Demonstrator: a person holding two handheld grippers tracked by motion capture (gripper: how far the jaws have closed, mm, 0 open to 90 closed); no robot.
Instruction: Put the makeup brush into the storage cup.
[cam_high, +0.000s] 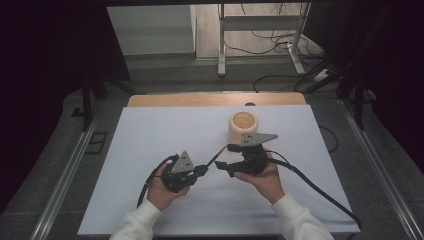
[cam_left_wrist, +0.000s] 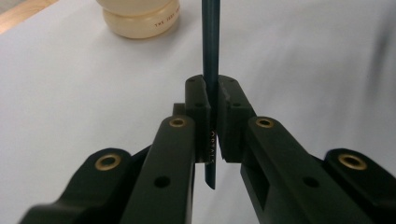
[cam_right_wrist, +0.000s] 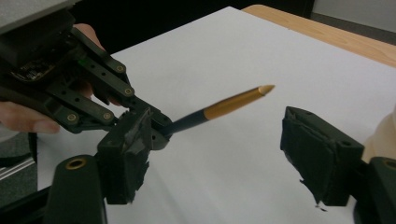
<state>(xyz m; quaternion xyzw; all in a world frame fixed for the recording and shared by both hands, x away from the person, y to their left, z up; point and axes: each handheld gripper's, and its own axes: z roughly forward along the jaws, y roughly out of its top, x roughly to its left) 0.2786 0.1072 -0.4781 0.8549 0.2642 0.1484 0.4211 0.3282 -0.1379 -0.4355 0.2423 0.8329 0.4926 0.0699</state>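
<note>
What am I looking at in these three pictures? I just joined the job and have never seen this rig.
There is no robot arm here: a person holds a hand-held pair of tongs in each hand. The high view looks down on a table under a white sheet. The other two views come from cameras riding on each pair of tongs.

The left tongs are shut on a dark pen with a gold tip, as the left gripper view shows. The right tongs stand open, their black pads on either side of the pen's gold end without touching it. A cream jar stands farther back.
</note>
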